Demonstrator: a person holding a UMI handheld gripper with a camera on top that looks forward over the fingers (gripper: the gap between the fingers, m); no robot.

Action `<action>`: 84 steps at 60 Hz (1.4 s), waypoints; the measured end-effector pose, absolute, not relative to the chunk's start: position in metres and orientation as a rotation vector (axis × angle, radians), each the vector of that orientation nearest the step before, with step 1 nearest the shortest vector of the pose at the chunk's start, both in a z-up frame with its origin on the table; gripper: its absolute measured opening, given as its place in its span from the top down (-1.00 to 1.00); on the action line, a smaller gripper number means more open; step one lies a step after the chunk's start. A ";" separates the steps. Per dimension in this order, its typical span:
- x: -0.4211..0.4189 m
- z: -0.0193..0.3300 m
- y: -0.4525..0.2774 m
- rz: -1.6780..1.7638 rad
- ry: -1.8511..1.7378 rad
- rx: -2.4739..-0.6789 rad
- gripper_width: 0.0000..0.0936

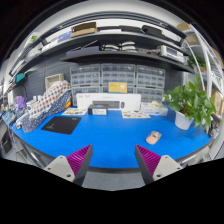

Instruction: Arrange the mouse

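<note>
Blue covers the whole tabletop [110,138] ahead of me, and beyond it a workshop wall rises with one bank of small grey drawer units [104,77] and two shelves [110,38] stacked above, crowded with boxes I cannot tell apart. My gripper [113,157] hangs over the near edge of the table with its two fingers spread wide; one magenta pad [80,157] shows on my left finger and one on my right [147,157], and nothing stands between them.

I count one mouse [154,136], pale beige, lying on the blue surface just beyond my right fingertip and slightly to the outside of it, apart from the pad. One black mouse mat [62,125] lies flat well to the left, beyond my left finger, so the mouse and the mat are well apart with bare blue between them.

Further back near the middle sits one white box-shaped device [103,102] against the wall, and beside it toward the right a low scatter of small items [135,113] too small for me to count. One potted green plant [187,101] stands at the right end of the table. Along the left edge runs a slanted rack [45,101] of pale and pinkish things, which I cannot make out singly.
</note>
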State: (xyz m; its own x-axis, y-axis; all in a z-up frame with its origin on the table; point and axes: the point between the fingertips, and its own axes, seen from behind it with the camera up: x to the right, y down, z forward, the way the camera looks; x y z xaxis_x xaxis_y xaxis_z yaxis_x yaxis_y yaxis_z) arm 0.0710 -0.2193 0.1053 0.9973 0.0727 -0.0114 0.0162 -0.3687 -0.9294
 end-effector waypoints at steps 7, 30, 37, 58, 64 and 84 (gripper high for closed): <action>0.092 0.081 -0.234 0.049 -0.028 -1.993 -0.82; 0.205 0.020 -0.186 -0.042 0.087 -2.096 -0.79; 0.222 0.007 -0.142 -0.034 0.089 -2.128 -0.79; 0.244 -0.015 -0.030 0.012 0.043 -2.194 -0.73; 0.237 -0.015 -0.009 0.043 0.024 -2.204 -0.67; 0.231 -0.016 0.017 0.035 -0.002 -2.215 0.04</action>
State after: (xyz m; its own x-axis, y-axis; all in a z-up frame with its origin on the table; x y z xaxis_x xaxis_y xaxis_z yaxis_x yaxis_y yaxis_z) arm 0.2314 0.0167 -0.0165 0.9996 0.0138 -0.0244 -0.0112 -0.6005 -0.7995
